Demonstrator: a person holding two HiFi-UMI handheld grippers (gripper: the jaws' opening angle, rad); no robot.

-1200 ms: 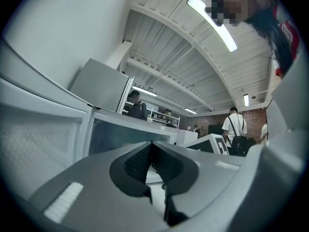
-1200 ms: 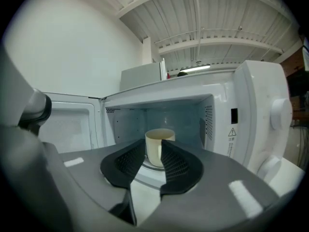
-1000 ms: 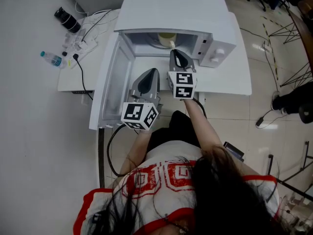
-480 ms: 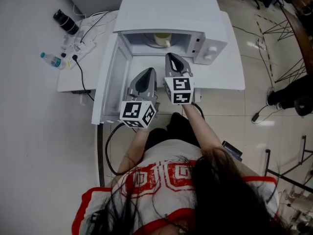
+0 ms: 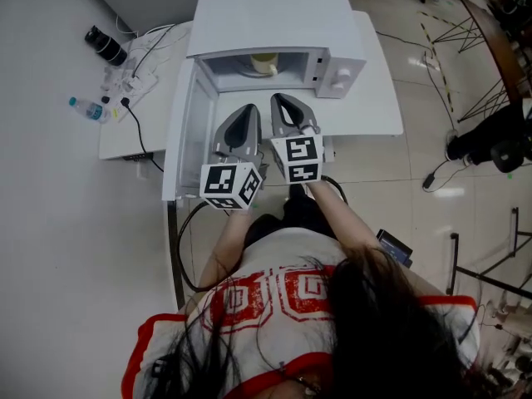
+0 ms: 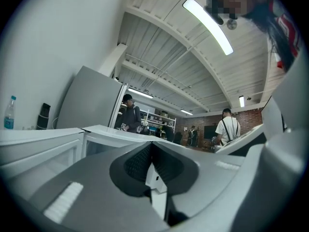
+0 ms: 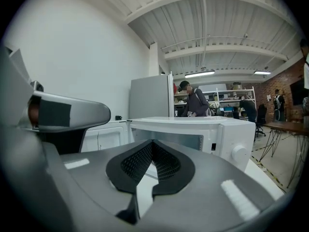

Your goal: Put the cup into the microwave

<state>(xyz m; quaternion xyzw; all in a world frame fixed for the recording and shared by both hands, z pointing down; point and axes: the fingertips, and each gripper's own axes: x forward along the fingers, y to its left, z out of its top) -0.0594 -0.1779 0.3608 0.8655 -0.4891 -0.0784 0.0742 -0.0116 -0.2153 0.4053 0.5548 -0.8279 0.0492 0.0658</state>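
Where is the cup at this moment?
In the head view, the cup stands inside the microwave, at the top centre; the microwave's door hangs open to its left.

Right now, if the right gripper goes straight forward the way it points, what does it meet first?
The right gripper would probably enter the open microwave, near the cup inside; depth is unclear.

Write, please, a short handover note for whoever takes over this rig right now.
Left gripper: shut, empty, in front of the open white microwave oven.
Right gripper: shut, empty, beside it.
Pale yellow cup: inside the oven chamber.
Done: cup is in.
Left: probably only closing the white door, which stands open at the left.
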